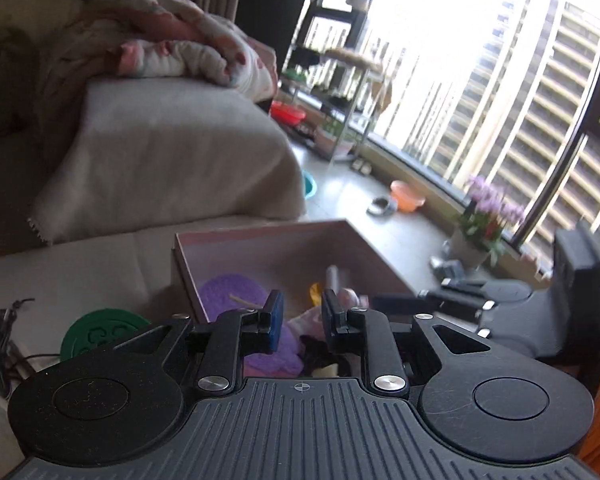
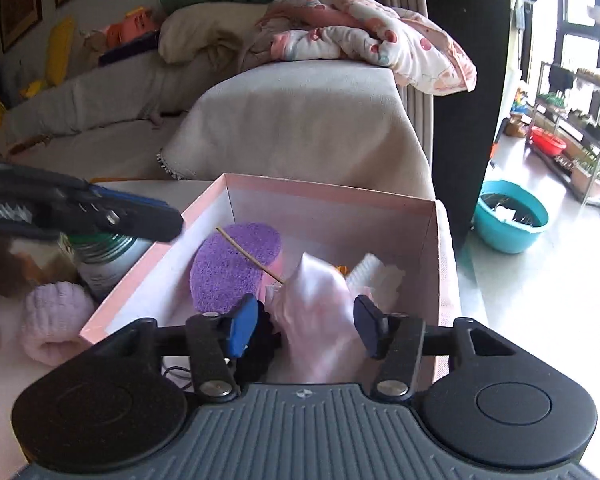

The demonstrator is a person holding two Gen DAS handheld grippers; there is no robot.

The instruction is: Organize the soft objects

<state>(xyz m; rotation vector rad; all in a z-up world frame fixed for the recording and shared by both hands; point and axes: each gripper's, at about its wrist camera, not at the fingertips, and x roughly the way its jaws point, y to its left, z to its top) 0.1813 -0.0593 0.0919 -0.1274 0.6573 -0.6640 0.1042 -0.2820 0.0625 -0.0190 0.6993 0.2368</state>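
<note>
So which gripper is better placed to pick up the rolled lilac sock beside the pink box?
Probably the left gripper: it hangs open near the sock, outside the box. The right gripper is over the box.

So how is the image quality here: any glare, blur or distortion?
Left wrist view: the window is blown out white, the sofa side is dark and soft, and straight frames bow from the fisheye. Right wrist view: more even light, though the pink cloth between the right claw fingers is motion-blurred.
</note>
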